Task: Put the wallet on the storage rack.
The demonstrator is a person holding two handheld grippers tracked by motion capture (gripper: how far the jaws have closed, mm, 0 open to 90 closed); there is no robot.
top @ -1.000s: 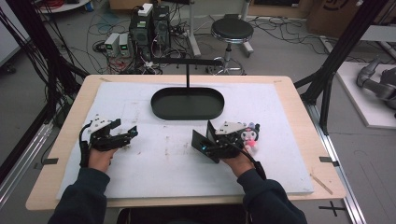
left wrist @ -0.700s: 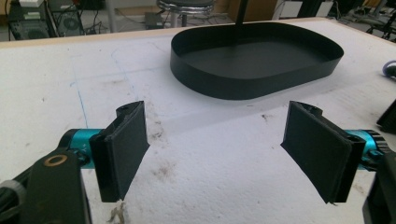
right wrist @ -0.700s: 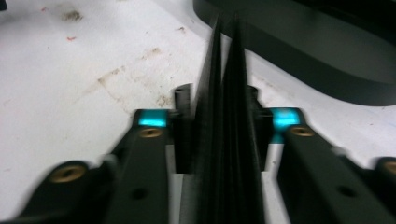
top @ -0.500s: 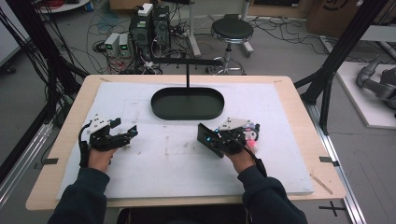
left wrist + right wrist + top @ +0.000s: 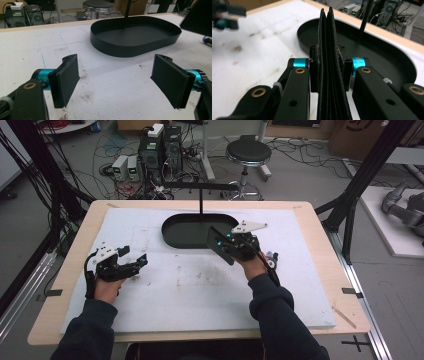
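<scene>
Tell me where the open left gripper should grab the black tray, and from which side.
Probably the tray's near rim, where the thin upright wall curves toward the left gripper. Come from the person's side, one jaw inside the wall and one outside. The floor lies flat on the table and the post stands at the far side.

I'm at the desk (image 5: 320, 227), a mat (image 5: 200, 290) spread over it. The tray (image 5: 172, 227) sits on the mat at the far middle, a post (image 5: 201, 200) rising from it. My left claw (image 5: 135, 265) is over the near left of the mat, well apart from the tray. My right claw (image 5: 220, 245) hangs over the tray's near right rim. Behind the desk, on the floor, a stool (image 5: 248, 152) stands to the right of the computer boxes (image 5: 161, 145)
</scene>
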